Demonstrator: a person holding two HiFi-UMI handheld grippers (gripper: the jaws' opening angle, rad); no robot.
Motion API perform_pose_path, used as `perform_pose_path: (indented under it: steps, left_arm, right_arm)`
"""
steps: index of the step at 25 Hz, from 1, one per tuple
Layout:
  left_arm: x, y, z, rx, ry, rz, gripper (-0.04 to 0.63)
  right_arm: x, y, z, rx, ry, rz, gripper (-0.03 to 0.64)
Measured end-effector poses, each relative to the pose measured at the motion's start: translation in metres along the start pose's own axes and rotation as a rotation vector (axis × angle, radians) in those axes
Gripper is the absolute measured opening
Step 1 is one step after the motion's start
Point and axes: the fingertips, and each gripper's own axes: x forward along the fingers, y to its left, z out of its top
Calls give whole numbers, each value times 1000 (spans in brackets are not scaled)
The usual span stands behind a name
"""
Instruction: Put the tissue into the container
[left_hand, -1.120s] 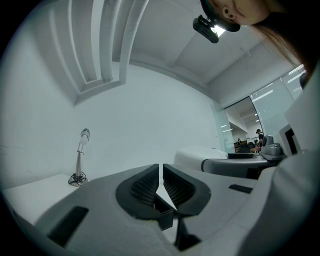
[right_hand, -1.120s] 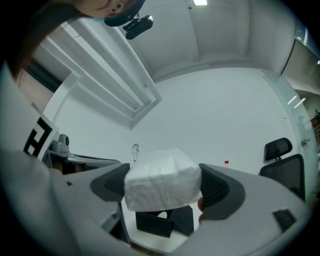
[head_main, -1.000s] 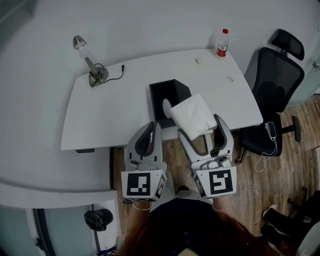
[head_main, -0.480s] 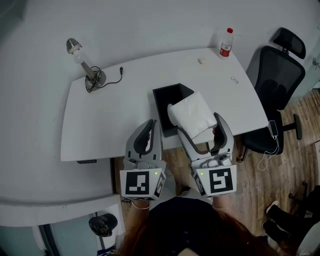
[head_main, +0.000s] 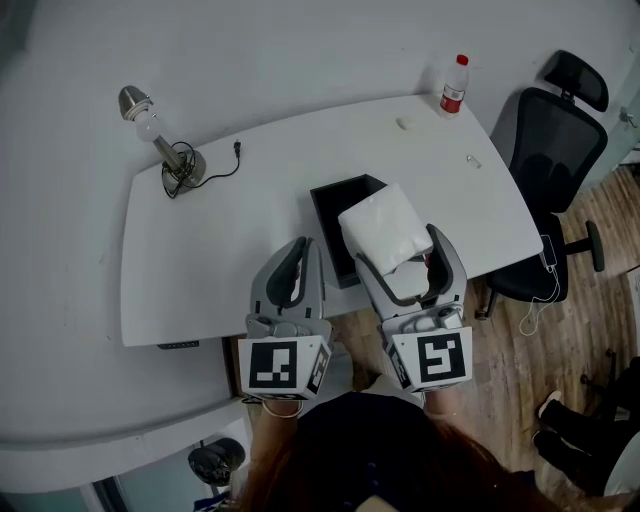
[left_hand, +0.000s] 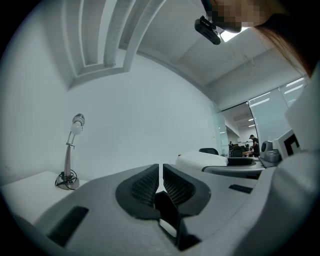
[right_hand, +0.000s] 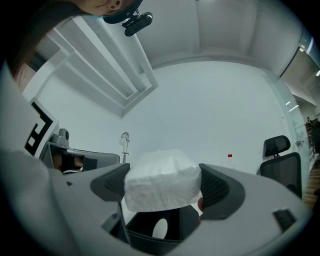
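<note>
My right gripper (head_main: 398, 255) is shut on a white block of tissue (head_main: 384, 230), held above the near right part of a black open container (head_main: 334, 206) on the white table (head_main: 200, 240). In the right gripper view the tissue (right_hand: 161, 180) sits squeezed between both pads, and below it the black container (right_hand: 150, 237) shows an oval opening. My left gripper (head_main: 303, 255) hovers at the table's near edge, left of the container, shut with nothing in it. Its pads (left_hand: 150, 186) nearly touch in the left gripper view.
A desk lamp (head_main: 160, 140) with a black cable stands at the table's far left. A red-capped bottle (head_main: 454, 86) and a small white object (head_main: 403, 124) sit at the far right. A black office chair (head_main: 555, 150) stands on the wooden floor right of the table.
The tissue in my right gripper has shifted slightly forward and left over the container. The left gripper has kept its place beside it.
</note>
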Motion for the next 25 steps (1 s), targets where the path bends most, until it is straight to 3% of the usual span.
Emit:
perform_pose_path:
  steps: [25]
  left_arm:
    - [27,62,-21,-45,30,-62,44]
  right_arm:
    - [69,20,-54,-39,138,-72,417]
